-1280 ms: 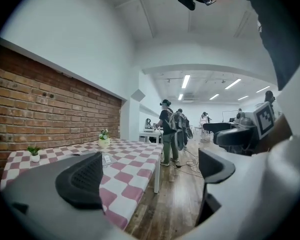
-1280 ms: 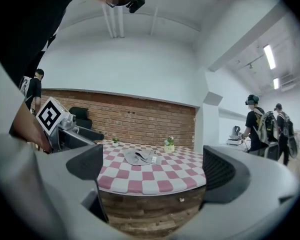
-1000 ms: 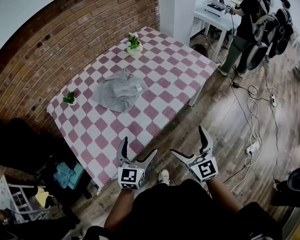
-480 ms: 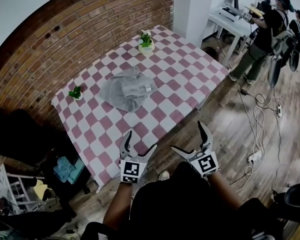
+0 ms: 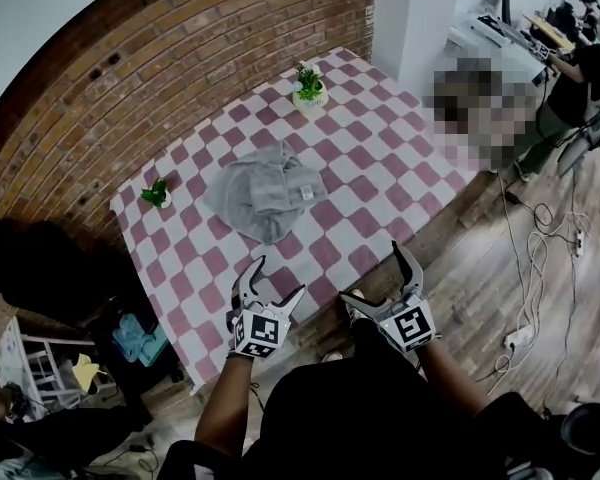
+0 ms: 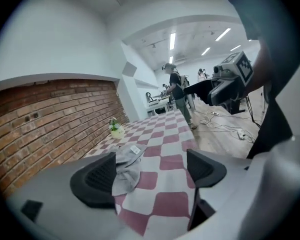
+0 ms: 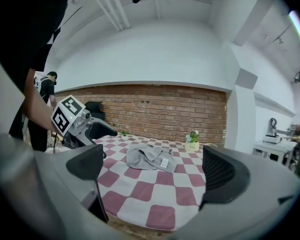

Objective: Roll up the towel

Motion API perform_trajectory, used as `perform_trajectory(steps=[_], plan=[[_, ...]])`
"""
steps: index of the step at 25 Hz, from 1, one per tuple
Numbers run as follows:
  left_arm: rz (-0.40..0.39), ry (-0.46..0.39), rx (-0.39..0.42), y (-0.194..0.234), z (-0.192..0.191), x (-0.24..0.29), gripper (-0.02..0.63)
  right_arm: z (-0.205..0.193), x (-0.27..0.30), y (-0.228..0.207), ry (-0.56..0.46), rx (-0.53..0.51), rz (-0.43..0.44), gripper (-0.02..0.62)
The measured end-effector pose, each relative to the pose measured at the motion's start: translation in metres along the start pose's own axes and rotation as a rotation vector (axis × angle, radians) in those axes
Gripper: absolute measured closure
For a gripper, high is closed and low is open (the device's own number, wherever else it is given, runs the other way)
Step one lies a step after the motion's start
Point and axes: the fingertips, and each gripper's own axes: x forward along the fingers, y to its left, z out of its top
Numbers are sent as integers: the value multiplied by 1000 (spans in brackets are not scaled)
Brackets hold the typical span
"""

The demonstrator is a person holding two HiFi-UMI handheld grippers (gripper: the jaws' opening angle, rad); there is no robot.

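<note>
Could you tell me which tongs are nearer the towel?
Left. The left tongs hover over the table short of the towel; right tongs are farther, off the table's edge.

bare tablecloth (image 5: 302, 258) before towel (image 5: 265, 190), plants (image 5: 309, 86) beside brick wall (image 5: 180, 58)

Shot steeply down from head height, and low off the table (image 5: 375, 168) edge; towel (image 5: 265, 193) shared at 12 o'clock.
</note>
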Motion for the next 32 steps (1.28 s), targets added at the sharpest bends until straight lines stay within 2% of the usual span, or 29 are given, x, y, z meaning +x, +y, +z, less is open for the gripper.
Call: perform_trajectory(steps=[8, 19, 22, 27, 32], plan=[[32, 145, 20, 38, -5, 77, 196, -19, 55, -50, 35, -75, 160, 3], [65, 341, 82, 97, -32, 154, 300, -41, 112, -103, 93, -96, 302, 5], [53, 403, 144, 104, -41, 170, 332, -50, 123, -112, 91, -110, 341, 5], [-20, 526, 288, 97, -65, 192, 351, -56, 139, -124, 107, -109, 383, 5], [-39, 566, 355, 94, -70, 206, 411, -59, 147, -128, 103, -101, 403, 5]])
